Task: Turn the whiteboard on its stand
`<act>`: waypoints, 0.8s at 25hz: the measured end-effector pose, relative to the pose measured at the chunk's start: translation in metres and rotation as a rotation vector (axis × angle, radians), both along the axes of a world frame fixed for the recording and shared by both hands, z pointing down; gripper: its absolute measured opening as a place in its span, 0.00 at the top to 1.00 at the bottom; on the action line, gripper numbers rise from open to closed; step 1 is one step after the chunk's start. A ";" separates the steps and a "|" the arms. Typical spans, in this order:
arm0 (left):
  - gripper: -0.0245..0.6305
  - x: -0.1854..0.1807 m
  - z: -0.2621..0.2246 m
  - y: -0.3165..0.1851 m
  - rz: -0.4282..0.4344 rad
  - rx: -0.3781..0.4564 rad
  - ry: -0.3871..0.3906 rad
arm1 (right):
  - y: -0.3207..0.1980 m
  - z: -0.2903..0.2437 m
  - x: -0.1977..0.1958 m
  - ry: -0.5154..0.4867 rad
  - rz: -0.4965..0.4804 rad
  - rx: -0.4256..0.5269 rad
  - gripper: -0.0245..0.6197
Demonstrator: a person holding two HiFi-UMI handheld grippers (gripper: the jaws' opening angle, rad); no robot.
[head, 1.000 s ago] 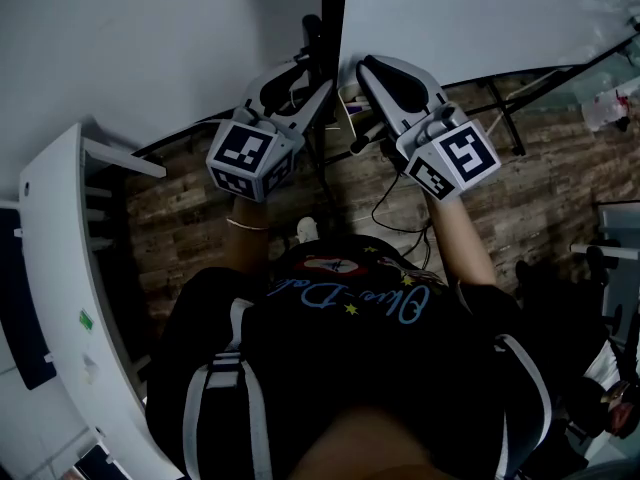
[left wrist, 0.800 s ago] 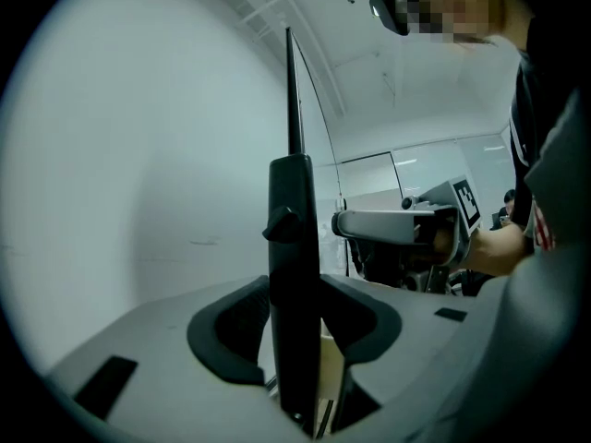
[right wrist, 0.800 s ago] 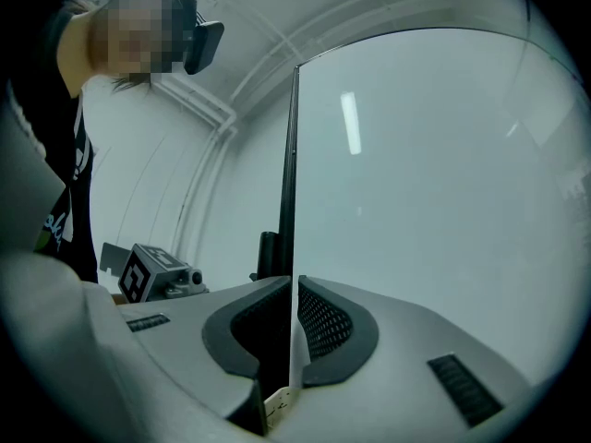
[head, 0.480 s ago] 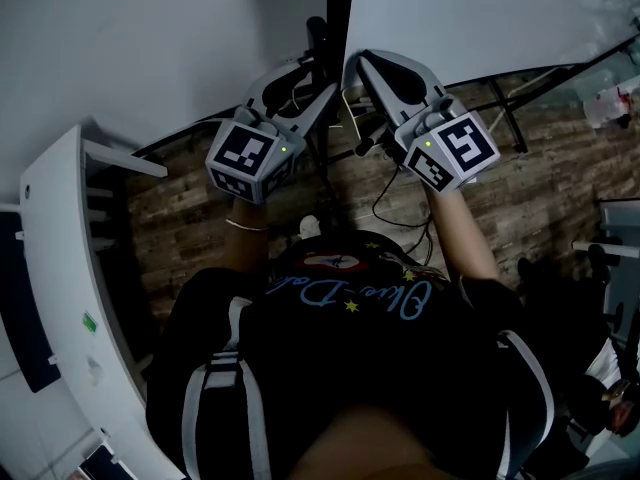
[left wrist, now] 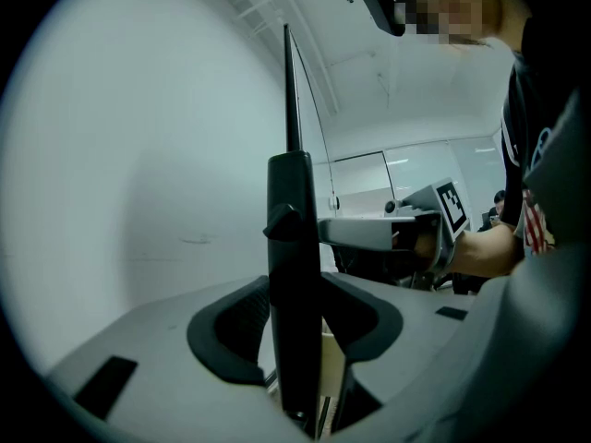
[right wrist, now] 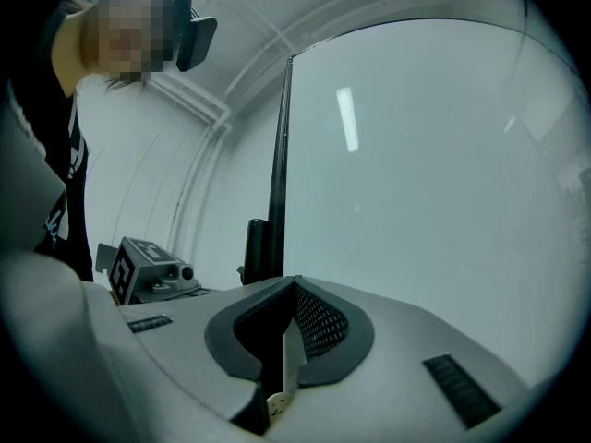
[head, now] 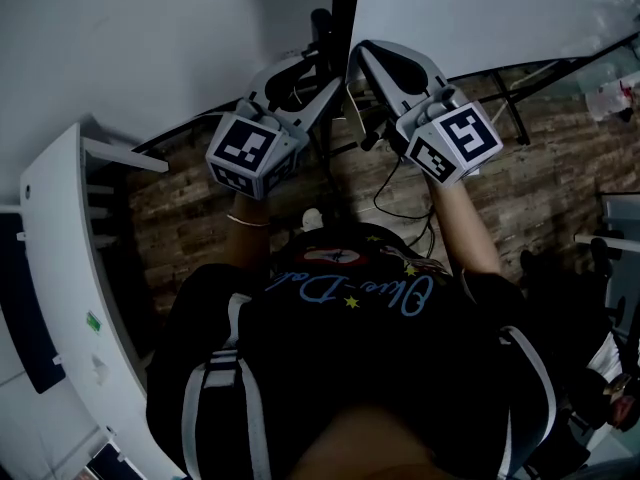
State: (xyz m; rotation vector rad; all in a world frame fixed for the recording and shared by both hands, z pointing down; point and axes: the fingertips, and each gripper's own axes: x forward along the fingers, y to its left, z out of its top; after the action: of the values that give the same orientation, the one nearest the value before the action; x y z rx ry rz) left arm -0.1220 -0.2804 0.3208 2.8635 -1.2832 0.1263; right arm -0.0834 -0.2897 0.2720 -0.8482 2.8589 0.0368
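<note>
Left hand-held gripper (left wrist: 295,289) jaws just opened; stand post (left wrist: 294,210) between, whiteboard (head: 480,18) beside.

Dim room, wood-plank floor (head: 175,213)

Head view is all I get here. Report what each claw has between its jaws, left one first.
Observer: The left claw straddles the stand's black post. Its jaws have just been opening and stand apart.
Operator: Now the right.
Observer: The right claw has its jaws nearly together on a thin pale strip, seemingly the edge of the whiteboard.
Operator: Describe that post above the left jaws.
Observer: A small black lug juts from its left side, and a thin rod rises from its top.
</note>
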 end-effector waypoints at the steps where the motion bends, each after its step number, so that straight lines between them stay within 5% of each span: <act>1: 0.69 0.000 0.000 0.000 0.002 0.000 0.001 | 0.000 0.000 0.000 0.000 -0.002 0.000 0.92; 20: 0.68 0.000 -0.001 -0.001 0.025 0.009 0.000 | 0.003 -0.003 -0.005 -0.006 -0.001 0.024 0.92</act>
State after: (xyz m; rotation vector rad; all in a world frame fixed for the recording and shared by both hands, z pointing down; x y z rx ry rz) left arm -0.1218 -0.2816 0.3202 2.8874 -1.2522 0.1217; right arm -0.0881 -0.2872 0.2693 -0.8409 2.8471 0.0688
